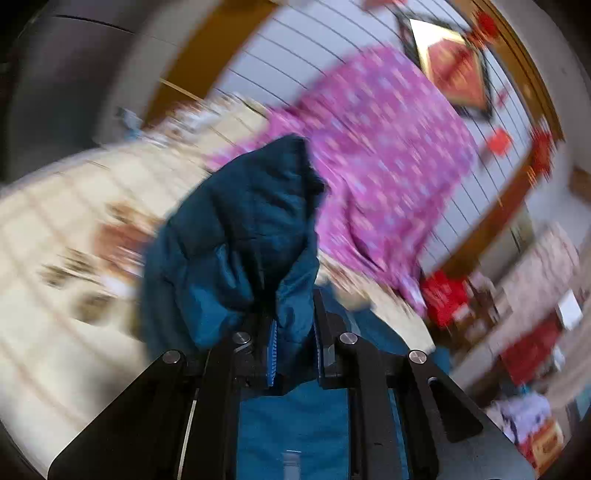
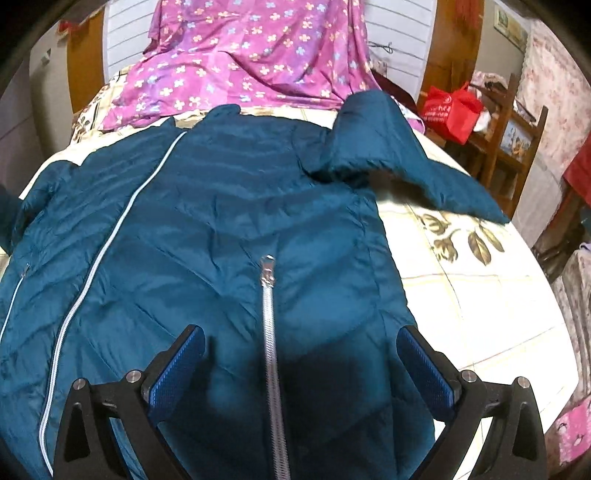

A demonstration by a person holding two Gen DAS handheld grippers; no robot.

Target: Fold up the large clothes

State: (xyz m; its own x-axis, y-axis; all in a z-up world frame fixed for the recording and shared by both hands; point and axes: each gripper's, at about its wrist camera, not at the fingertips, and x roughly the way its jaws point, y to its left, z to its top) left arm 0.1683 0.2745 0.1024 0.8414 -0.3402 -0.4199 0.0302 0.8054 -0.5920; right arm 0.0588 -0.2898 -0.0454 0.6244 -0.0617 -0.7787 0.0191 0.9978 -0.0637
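A large teal puffer jacket (image 2: 229,229) lies spread front-up on the bed (image 2: 480,288), its silver zipper (image 2: 267,306) running toward me. One sleeve (image 2: 388,147) lies bent at the far right. My right gripper (image 2: 299,362) hovers just above the jacket's lower front, open, its blue pads (image 2: 424,369) either side of the zipper and nothing between them. In the blurred left wrist view my left gripper (image 1: 291,332) is shut on a bunched fold of the jacket (image 1: 243,229), lifted clear of the bed, the cloth draping forward over the fingers.
A purple flowered sheet (image 2: 251,55) covers the head of the bed against the white slatted headboard (image 2: 399,33). A red bag (image 2: 454,107) sits on a wooden rack (image 2: 513,136) to the right. The cream leaf-print bedcover lies bare right of the jacket.
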